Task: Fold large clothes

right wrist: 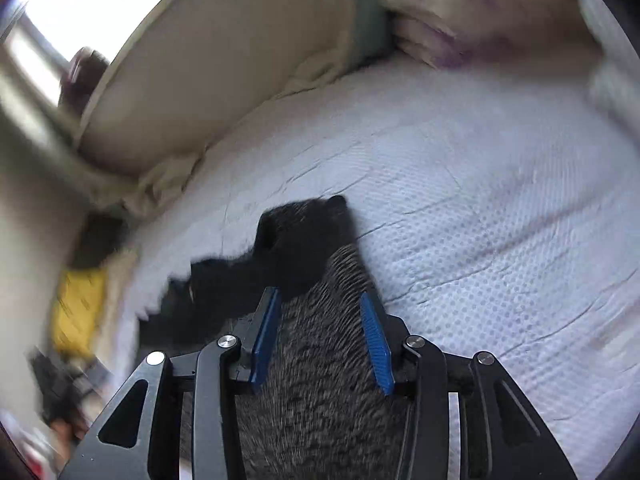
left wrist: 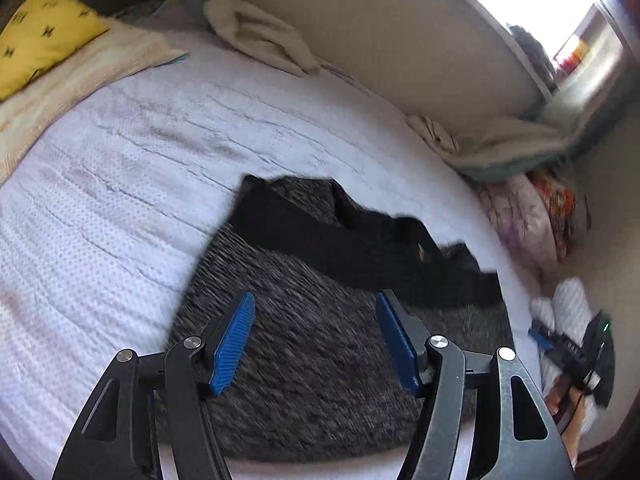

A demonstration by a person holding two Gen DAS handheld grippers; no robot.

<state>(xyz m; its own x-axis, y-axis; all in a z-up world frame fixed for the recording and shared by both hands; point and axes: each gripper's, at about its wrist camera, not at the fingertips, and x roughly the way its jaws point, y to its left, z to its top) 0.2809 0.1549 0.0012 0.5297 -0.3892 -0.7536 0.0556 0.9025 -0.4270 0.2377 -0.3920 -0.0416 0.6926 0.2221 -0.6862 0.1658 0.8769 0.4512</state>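
A large dark grey marled knit garment lies spread on the white bed, with a black band or collar part folded across its far end. My left gripper hovers just above the grey knit, its blue pads wide apart with nothing between them. In the right wrist view the same garment runs under my right gripper, which is open and a little above the fabric without pinching it. The black part lies just beyond its fingertips. Both views are motion-blurred.
The white dotted sheet stretches to the left and beyond the garment. A yellow pillow sits at the far left corner, crumpled cream cloth along the beige side panel, and floral bedding at the right.
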